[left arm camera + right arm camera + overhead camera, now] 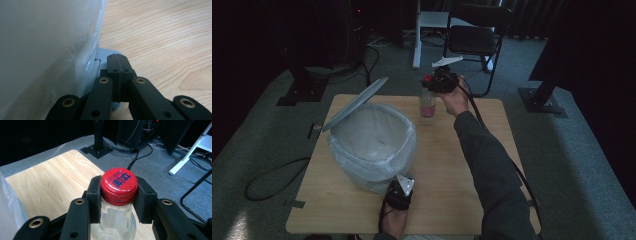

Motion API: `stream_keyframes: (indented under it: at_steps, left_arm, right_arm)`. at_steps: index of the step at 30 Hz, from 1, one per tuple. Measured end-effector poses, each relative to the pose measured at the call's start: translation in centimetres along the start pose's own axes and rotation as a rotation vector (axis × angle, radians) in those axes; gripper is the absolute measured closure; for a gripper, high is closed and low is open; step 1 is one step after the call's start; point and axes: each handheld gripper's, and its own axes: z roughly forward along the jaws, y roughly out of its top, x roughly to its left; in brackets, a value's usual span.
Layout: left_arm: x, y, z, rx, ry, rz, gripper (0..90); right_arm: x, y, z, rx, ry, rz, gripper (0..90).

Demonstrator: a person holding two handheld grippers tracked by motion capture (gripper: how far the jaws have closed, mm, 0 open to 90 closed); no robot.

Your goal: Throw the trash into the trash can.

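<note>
A clear bottle [427, 105] with a red cap [119, 182] stands upright near the far edge of the wooden table [447, 165]. My right gripper [436, 82] is shut on the cap from both sides, its pads [96, 195] pressed against it. A round bin [374, 145] lined with a white bag [45, 50] sits left of centre, its lid [356, 103] tilted up. My left gripper [402, 187] is at the bin's near base. Its jaws [117, 62] are shut with nothing between them, tips over a grey pedal [103, 53].
A black folding chair [474, 40] and a white desk leg [416, 40] stand on the carpet beyond the table. A cable [267, 180] loops on the floor at the left. Bare tabletop lies right of the bin and in front of the bottle.
</note>
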Motion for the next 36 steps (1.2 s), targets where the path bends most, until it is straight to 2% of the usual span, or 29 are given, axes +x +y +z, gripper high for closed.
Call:
stream_keyframes:
  at_steps: [7, 8, 13, 19, 29, 36]
  left_arm:
    - [0.0, 0.0, 0.0, 0.000, 0.000, -0.001, 90.0]
    - [0.1, 0.0, 0.0, 0.009, 0.002, 0.010, 90.0]
    - [0.0, 0.0, 0.0, 0.002, 0.000, 0.001, 90.0]
    - [0.0, 0.0, 0.0, 0.002, 0.000, 0.001, 90.0]
    - [0.0, 0.0, 0.0, -0.001, 0.002, 0.001, 90.0]
    - [0.0, 0.0, 0.0, 0.000, 0.002, 0.000, 90.0]
  right_arm:
    - [0.3, 0.8, -1.5, -0.004, 0.001, -0.025, 62.0]
    - [0.3, 0.9, -1.8, -0.004, -0.001, -0.025, 62.0]
    - [0.5, 1.7, -3.1, -0.011, -0.001, -0.034, 62.0]
    - [0.6, 2.4, -4.2, -0.018, 0.007, -0.025, 62.0]
    - [1.6, 3.9, -6.1, -0.011, 0.023, -0.062, 62.0]
    - [1.8, 4.7, -7.3, -0.030, 0.038, -0.052, 62.1]
